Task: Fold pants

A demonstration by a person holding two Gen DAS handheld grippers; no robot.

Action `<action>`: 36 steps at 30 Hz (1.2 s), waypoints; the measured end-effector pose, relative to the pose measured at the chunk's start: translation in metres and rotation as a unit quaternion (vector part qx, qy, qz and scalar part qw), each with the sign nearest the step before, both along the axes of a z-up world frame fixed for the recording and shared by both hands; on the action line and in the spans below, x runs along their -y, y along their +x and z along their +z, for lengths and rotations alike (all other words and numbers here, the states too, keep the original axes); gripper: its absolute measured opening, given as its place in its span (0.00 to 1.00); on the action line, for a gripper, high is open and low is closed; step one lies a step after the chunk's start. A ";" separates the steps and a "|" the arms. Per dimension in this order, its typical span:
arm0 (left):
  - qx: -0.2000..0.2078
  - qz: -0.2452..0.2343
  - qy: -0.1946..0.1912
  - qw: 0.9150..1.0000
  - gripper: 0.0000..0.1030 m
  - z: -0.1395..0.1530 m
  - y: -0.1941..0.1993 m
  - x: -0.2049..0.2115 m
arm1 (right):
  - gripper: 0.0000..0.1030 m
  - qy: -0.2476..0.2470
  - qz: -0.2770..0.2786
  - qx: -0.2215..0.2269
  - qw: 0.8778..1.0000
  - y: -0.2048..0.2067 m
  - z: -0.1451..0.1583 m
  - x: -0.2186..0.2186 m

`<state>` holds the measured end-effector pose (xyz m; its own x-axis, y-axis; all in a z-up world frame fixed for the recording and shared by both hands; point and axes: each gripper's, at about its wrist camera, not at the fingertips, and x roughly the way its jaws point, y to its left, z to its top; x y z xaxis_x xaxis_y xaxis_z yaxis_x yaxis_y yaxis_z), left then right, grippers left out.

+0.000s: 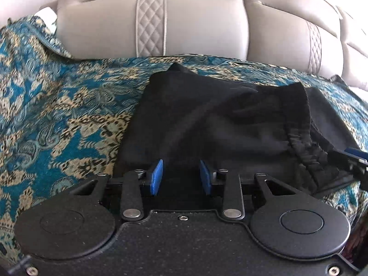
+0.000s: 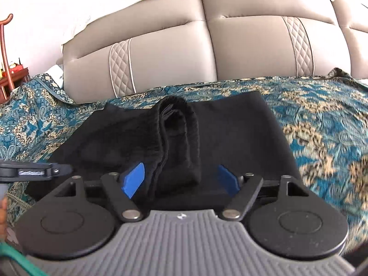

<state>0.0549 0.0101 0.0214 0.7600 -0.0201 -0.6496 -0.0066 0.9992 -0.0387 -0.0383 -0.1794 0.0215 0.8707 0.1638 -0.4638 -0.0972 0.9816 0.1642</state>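
**A:** We're over the sofa, and the black soft-fabric pants (image 1: 207, 119) lie bunched on the teal-and-gold patterned woven throw (image 1: 57, 105) that covers the seat. Behind it, at the far side, stand the grey leather sofa back cushions with quilted stripes (image 1: 195, 27).

**B:** Where's the waist?

**A:** In the left wrist view the gathered black elastic waistband (image 1: 306, 147) runs along the right side of the heap, down toward the near right corner. In the right wrist view that same band stands up in a folded loop in the middle of the heap, running from far to near.

**B:** And the left gripper (image 1: 181, 177)?

**A:** Its blue pads (image 1: 156, 177) sit partly apart, low over the near edge of the black cloth. Cloth lies in the gap, but neither pad presses on it. I read that as not gripping.

**B:** The right gripper (image 2: 181, 180)?

**A:** Spread wide. The near end of the waistband loop hangs between its blue fingers (image 2: 133, 179), just beside the left one, well clear of the right. No pinch there either.

**B:** Do the two tools see each other?

**A:** Yes. The tip of the right one shows at the right edge of the left view, by the waistband. The left one pokes in at the left edge of the right view, near the cloth's left margin.

**B:** Anything else?

**A:** Red-brown wooden furniture (image 2: 9, 69) at the far left, beyond the throw.
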 end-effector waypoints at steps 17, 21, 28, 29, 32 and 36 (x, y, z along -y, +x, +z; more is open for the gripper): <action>0.004 -0.006 -0.024 1.000 0.33 -0.003 -0.001 -0.002 | 0.56 0.025 0.048 0.011 0.998 0.014 -0.020 -0.050; 0.001 -0.009 -0.038 0.999 0.34 0.003 -0.003 -0.004 | 0.61 0.080 0.018 0.013 0.997 0.027 -0.018 -0.042; 0.029 -0.014 -0.036 0.999 0.35 0.024 -0.010 0.001 | 0.17 0.119 -0.031 0.030 0.992 0.051 0.004 -0.015; 0.035 -0.018 -0.036 0.999 0.36 0.027 -0.010 0.003 | 0.18 0.095 -0.036 0.053 0.993 0.047 0.012 -0.014; 0.042 -0.027 -0.033 0.998 0.38 0.028 -0.007 0.010 | 0.18 0.036 -0.078 0.103 0.991 0.030 0.027 -0.007; 0.029 -0.036 -0.029 0.998 0.38 0.019 0.001 0.022 | 0.20 0.007 -0.121 0.070 0.990 0.022 0.009 0.013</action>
